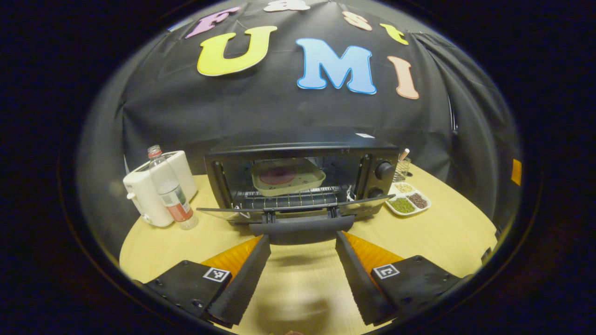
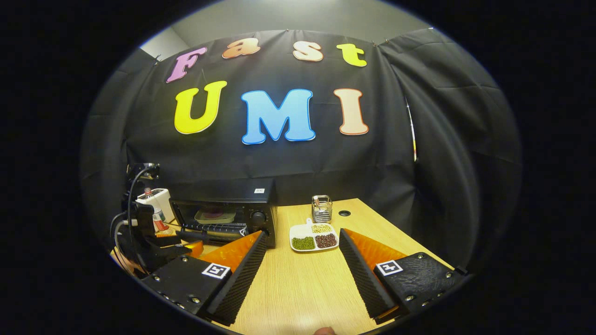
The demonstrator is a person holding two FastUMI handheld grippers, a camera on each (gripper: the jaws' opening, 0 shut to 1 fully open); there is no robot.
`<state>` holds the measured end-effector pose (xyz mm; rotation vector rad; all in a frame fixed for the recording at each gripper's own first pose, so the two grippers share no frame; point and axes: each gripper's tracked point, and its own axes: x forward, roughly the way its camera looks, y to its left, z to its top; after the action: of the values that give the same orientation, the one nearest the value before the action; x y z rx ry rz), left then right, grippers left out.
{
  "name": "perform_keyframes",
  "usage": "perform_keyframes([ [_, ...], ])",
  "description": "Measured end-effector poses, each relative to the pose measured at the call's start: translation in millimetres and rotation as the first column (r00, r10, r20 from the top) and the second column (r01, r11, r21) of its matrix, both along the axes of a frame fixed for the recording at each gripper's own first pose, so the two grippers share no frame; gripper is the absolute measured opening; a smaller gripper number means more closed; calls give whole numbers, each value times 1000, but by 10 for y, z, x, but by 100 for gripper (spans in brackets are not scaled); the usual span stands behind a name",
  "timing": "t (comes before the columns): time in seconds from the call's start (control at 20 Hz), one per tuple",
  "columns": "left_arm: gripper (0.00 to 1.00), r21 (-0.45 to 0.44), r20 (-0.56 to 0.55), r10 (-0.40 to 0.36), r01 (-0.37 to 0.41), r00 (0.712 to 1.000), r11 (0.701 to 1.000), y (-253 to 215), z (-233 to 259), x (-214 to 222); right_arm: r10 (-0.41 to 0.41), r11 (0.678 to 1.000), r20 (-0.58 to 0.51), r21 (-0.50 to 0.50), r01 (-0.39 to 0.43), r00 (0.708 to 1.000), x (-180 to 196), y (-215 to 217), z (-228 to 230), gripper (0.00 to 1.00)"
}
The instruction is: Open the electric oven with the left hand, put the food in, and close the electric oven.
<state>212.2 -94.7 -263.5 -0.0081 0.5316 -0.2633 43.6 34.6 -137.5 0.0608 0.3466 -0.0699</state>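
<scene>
The black electric oven [image 1: 302,150] stands mid-table with its glass door [image 1: 219,211] folded down about level. Inside, on the wire rack, sits a pale tray [image 1: 313,179] holding a dark reddish round of food [image 1: 277,176]. My left gripper [image 1: 302,238] is open, its fingertips just short of the door's dark handle [image 1: 302,227], and nothing is between them. In the right gripper view the oven [image 2: 223,211] is at the left, with the left gripper [image 2: 181,244] in front of it. My right gripper [image 2: 301,235] hangs open and holds nothing, over the table to the oven's right.
A white appliance [image 1: 139,190] and a plastic bottle [image 1: 170,190] stand left of the oven. To its right lie a divided dish of beans [image 1: 409,200] [image 2: 313,237] and a wire holder [image 2: 321,208]. The wooden table [image 2: 302,288] ends near the black cloth wall.
</scene>
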Motion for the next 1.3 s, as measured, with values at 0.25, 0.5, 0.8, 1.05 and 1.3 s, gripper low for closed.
perform_keyframes([
  [0.25, 96, 17, 38, -19, 19, 999, 1000, 3, 109, 183, -30, 1000, -8, 4, 30, 1000, 0, -73, -37, 99],
  [0.5, 96, -8, 75, -29, 29, 997, 1000, -58, 259, 379, -43, 999, -17, -5, 43, 999, 48, -88, -80, 98],
  [0.8, 96, -47, 180, -38, 47, 983, 998, -130, 833, 335, -29, 1000, 38, 4, 29, 999, 133, -115, 122, 98],
  [1.05, 96, -67, 331, 45, -24, 943, 997, -48, 1687, -247, 55, 998, 112, 9, -56, 992, 43, -254, 435, 98],
  [1.3, 95, -93, 405, 150, -123, 902, 988, 39, 2282, -1083, 117, 993, 197, 9, -122, 973, -276, -449, 699, 98],
])
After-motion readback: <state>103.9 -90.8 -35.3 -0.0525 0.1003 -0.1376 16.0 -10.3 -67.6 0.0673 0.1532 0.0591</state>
